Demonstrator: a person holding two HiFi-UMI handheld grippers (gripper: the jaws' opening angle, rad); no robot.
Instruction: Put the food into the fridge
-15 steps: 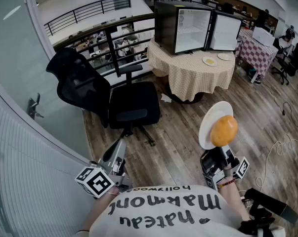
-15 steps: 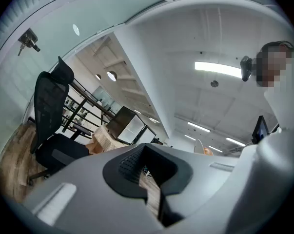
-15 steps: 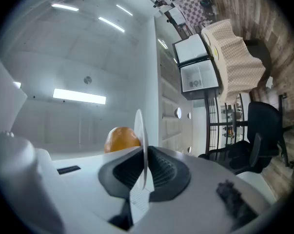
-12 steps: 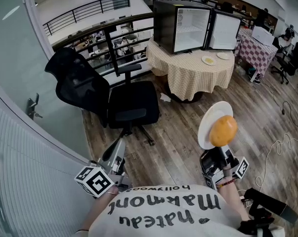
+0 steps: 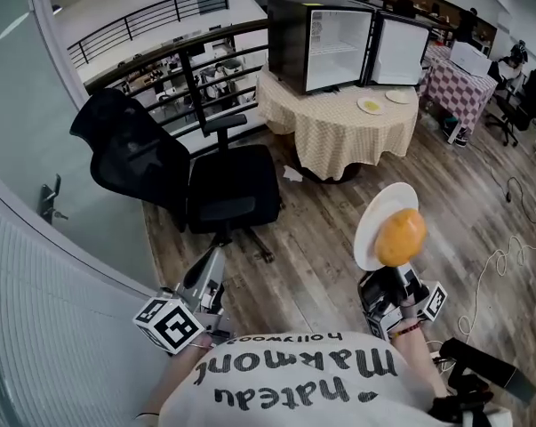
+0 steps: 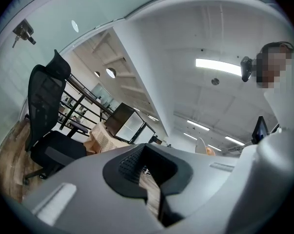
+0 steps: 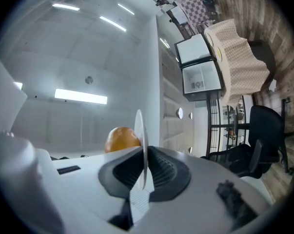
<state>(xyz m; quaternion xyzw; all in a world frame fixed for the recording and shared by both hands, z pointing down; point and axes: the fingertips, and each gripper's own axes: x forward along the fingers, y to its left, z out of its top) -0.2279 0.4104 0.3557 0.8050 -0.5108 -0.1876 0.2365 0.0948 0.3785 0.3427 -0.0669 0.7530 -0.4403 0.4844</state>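
Note:
My right gripper (image 5: 385, 272) is shut on the rim of a white plate (image 5: 380, 213), held up on edge, with a round orange piece of food (image 5: 401, 236) on it. The right gripper view shows the plate (image 7: 141, 130) edge-on between the pads of that gripper (image 7: 144, 173), the food (image 7: 121, 139) to its left. The black fridge (image 5: 314, 32) stands on a round table (image 5: 339, 136) far ahead, its door (image 5: 403, 52) swung open and its white inside bare. My left gripper (image 5: 216, 258) hangs low at the left, shut and holding nothing (image 6: 147, 173).
A black office chair (image 5: 205, 181) stands between me and the table. Two plates (image 5: 372, 106) lie on the checkered cloth beside the fridge. A railing (image 5: 179, 56) runs behind. A cable (image 5: 503, 261) trails over the wood floor at the right. A glass wall (image 5: 36, 149) is at the left.
The chair, table and fridge have slid slightly left in the head view. Both grippers keep their pose, and the plate stays in the right one.

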